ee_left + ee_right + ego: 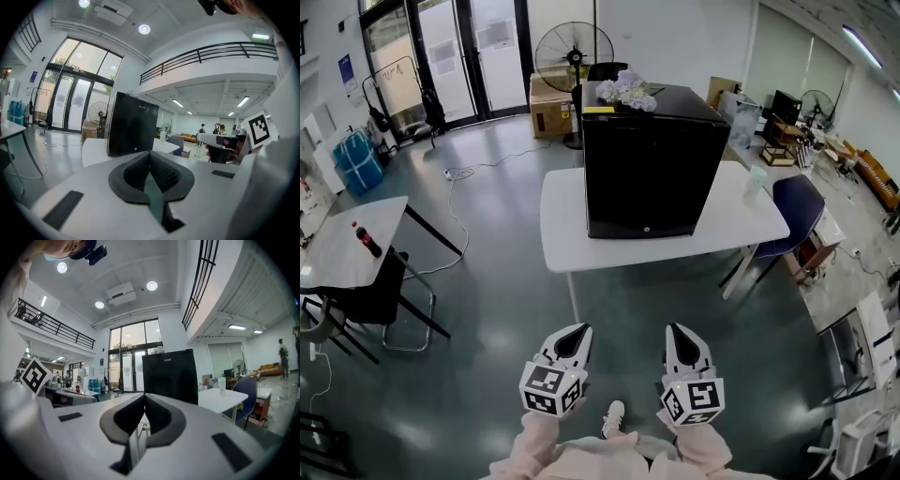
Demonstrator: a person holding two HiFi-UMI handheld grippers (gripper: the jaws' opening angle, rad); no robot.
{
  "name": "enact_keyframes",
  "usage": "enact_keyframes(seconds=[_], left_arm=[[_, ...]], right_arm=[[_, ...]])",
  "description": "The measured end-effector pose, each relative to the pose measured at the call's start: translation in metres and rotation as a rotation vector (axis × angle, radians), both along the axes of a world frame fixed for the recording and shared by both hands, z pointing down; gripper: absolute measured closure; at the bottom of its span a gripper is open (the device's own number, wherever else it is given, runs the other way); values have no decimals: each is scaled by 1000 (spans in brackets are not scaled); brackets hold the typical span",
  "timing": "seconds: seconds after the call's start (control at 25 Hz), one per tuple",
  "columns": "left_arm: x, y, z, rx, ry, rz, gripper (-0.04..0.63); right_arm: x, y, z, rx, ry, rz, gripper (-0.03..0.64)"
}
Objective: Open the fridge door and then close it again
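Observation:
A small black fridge [649, 164] stands on a white table [567, 246], door shut and facing me, with a bunch of pale flowers [626, 92] on top. It also shows ahead in the left gripper view, fridge [132, 124], and in the right gripper view, fridge [169, 375]. My left gripper [577, 335] and right gripper [679, 335] are side by side low in the head view, well short of the table, over the floor. Both are shut with nothing between their jaws, left gripper [150, 157], right gripper [144, 399].
A blue chair [794, 214] and a plastic cup [756, 180] are at the table's right end. A second white table [347, 242] with a dark bottle [367, 240] stands at left. A fan [573, 56], a cardboard box [549, 106] and a floor cable [464, 202] lie behind.

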State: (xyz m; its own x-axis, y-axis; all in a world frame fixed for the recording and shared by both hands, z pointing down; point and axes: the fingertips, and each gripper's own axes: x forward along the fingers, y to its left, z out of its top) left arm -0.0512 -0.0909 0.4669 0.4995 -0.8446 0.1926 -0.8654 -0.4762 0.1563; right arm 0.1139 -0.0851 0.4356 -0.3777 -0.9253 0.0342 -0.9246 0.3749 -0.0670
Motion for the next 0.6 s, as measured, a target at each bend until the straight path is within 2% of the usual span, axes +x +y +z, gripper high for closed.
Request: enact_keyframes(seconds=[0.44,0.6], left_arm=[[9,-79,4,12,-11,-39,584],[10,-96,6,13,-17,-43,584]], right_arm=[[6,-96,3,13,28,-55,606],[4,-120,2,29,76,-69,604]])
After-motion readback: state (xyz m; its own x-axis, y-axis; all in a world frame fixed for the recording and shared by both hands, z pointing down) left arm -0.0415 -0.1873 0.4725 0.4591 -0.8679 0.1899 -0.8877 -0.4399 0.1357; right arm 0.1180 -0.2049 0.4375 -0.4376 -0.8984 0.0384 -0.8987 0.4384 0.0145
